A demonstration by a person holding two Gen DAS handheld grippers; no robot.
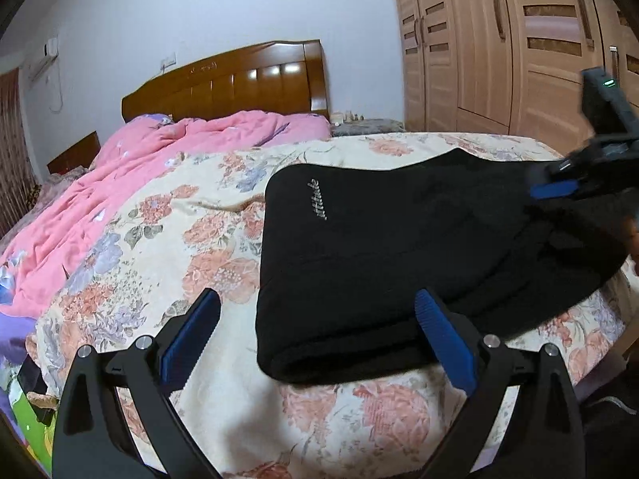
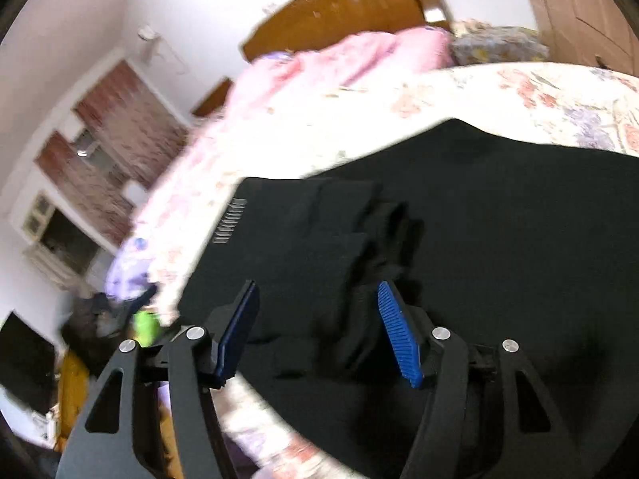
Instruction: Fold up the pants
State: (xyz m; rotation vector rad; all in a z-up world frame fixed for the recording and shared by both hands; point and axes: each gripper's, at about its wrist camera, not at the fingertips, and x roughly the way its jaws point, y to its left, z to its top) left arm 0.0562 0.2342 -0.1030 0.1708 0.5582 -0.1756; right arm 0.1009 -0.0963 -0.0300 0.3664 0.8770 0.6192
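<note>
Your left tool (image 1: 317, 315) is angled down with its jaws spread wide, empty, at the near folded edge of the black fleece pants (image 1: 399, 239). Your right tool (image 2: 317, 311) sits half-open over bunched fabric. Pants lie on the floral bedsheet (image 1: 191, 239), wooden wardrobe (image 1: 499, 40) behind. White script logo is unreadable.

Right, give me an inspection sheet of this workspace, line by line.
Surface: bed with floral cover.
Job's things: black pants, folded, lying flat near the bed's edge.
Clutter: pink quilt bunched toward the headboard.
Grippers: left hand-held gripper open, at the pants' near fold; right hand-held gripper jaws apart, a bunched fold of pants between them, pads not seen pressing.
Cables: nothing seen.
Surroundings: wooden wardrobe, white wall; right wrist view blurred.
</note>
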